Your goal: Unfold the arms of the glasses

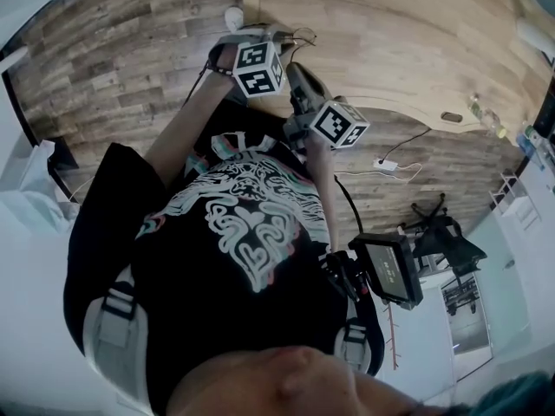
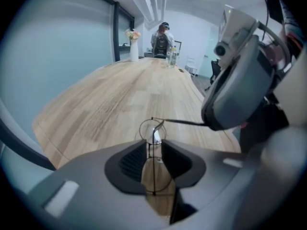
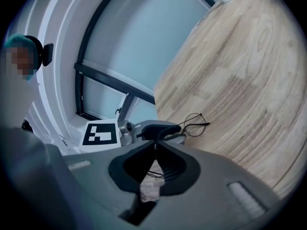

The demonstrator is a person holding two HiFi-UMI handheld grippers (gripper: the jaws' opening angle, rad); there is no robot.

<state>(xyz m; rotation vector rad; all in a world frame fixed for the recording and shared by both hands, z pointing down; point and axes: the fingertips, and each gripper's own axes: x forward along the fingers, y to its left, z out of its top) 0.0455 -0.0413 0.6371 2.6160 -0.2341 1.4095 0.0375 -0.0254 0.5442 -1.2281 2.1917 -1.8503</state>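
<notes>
One pair of thin, dark wire-rimmed glasses with two round clear lenses is seen, held up over the near end of one long table of pale, grained wood, close to its curved edge. Two grey, smooth-shelled grippers are counted, each fitted with dark ribbed pads and one white cube printed with black square markers.

The jaws of the left gripper are spread a little. The wire frame and one lens are seen standing in the gap between them, and the pads are not seen to press on the wire. The jaws of the right gripper are pressed almost together at their tips, and the end of one slender, straight arm of the glasses is pinched there. That arm is stretched out sideways from its hinge at the top of the frame.

At the far end of the table one white vase of flowers is set. A floor of darker, rough-looking planks is shown beside the table.
</notes>
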